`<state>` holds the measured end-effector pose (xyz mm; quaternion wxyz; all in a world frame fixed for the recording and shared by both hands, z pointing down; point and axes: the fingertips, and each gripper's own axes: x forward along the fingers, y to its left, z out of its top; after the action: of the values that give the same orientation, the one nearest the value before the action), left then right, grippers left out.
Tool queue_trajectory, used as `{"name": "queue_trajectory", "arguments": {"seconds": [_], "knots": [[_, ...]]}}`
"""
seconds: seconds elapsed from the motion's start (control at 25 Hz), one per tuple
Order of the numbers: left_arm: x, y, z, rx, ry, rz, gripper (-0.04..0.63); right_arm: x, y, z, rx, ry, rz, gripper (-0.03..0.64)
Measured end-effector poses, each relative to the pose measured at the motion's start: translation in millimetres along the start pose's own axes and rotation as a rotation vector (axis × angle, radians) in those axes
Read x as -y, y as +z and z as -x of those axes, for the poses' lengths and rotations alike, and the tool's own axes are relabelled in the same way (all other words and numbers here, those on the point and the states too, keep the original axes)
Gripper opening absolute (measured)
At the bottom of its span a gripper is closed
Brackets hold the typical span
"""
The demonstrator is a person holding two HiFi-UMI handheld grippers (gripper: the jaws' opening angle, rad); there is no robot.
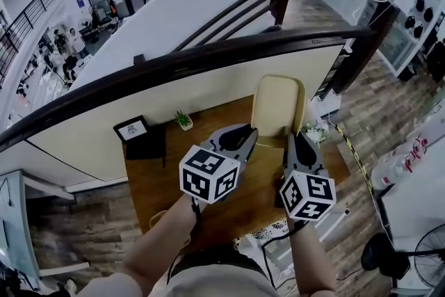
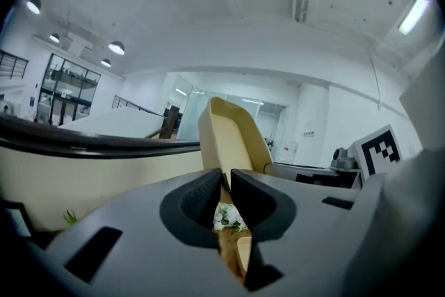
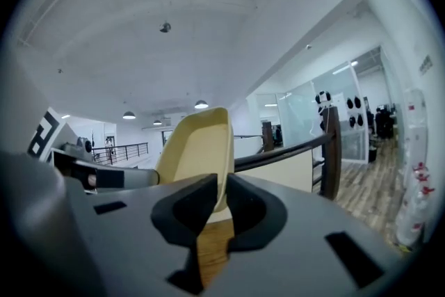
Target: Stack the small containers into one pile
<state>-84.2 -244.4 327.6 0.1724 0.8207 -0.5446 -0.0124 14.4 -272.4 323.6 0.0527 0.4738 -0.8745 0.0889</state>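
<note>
Two claws hold one yellow container (image 1: 278, 104) in the air over the desk.

The brown wooden desk (image 1: 160, 181) lies below, with a little green plant (image 1: 183, 120) and a black picture frame (image 1: 133, 129) by its far edge, at 10 o'clock from the claws. Past it curves a dark railing (image 1: 208, 55), and a wood floor (image 1: 389, 108) runs off at 2 o'clock. The person's arms (image 1: 160, 247) reach forward side by side. The left claw (image 1: 252, 139) is clenched on the container's 9 o'clock rim, and the right claw (image 1: 295, 142) on its 3 o'clock rim.
</note>
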Motion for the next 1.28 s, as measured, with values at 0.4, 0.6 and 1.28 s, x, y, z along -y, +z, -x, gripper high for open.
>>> {"name": "queue_trajectory", "arguments": {"seconds": [0.4,0.6,1.28], "knots": [[36,4,38,0.077,0.001,-0.175,0.060,-22,24,59,0.078,0.015,0.124,0.049],[49,-1,55,0.101,0.003,-0.262,0.060,-27,11,77,0.087,0.019,0.132,0.049],[72,-37,38,0.001,-0.019,-0.253,0.058,4,-24,105,0.013,-0.022,-0.006,0.040]]}}
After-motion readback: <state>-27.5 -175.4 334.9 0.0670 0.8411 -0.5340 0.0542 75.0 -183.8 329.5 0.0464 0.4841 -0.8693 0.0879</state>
